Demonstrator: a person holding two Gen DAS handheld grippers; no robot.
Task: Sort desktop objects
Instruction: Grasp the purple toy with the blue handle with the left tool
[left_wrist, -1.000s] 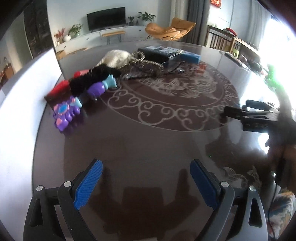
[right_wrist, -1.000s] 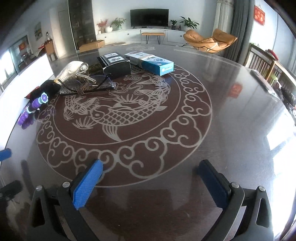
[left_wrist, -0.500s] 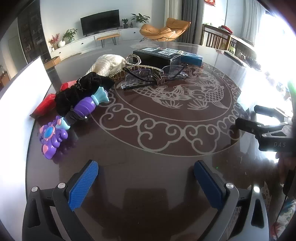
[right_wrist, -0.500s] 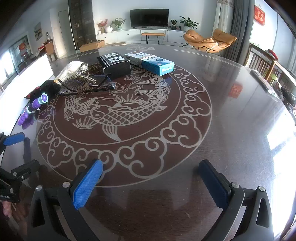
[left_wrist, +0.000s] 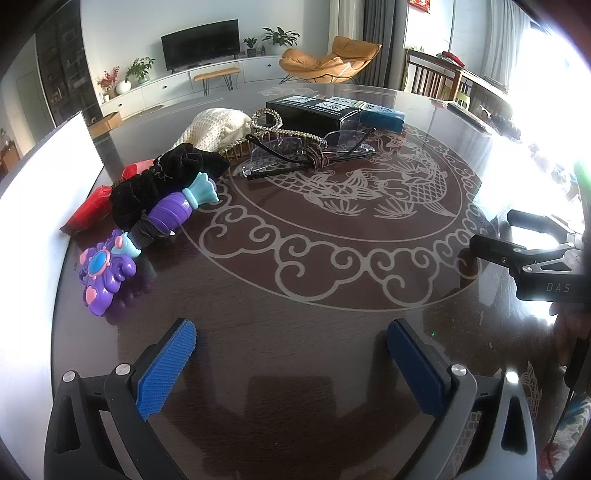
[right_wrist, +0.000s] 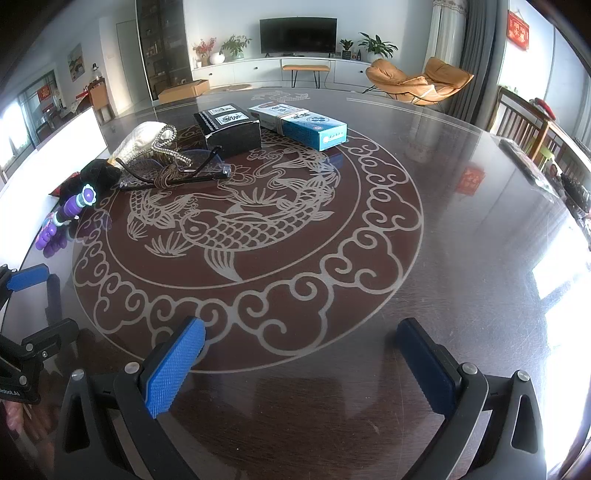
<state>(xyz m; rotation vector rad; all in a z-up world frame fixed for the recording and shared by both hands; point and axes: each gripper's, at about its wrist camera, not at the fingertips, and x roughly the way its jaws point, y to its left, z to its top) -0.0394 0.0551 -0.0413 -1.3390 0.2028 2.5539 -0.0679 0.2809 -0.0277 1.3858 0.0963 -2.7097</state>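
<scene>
Sorting has not visibly begun. Left gripper (left_wrist: 291, 345) and right gripper (right_wrist: 301, 343) hover with fingers apart, empty. Beyond the bench (right_wrist: 461, 229) fish motif, the purple toy (left_wrist: 107, 271), black cloth (left_wrist: 159, 184), glasses (left_wrist: 306, 155) and boxes (right_wrist: 258, 125) lie clustered. No container is visible.

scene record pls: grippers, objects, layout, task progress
left gripper: open, empty, above table
right gripper: open, empty, above table
table: dark, round, carp pattern
toys: purple wand under black scrunchie
glasses: folded, cord around them
boxes: black box, blue box, side by side
other: knit pouch, red packet
progress: nothing grasped yet
</scene>
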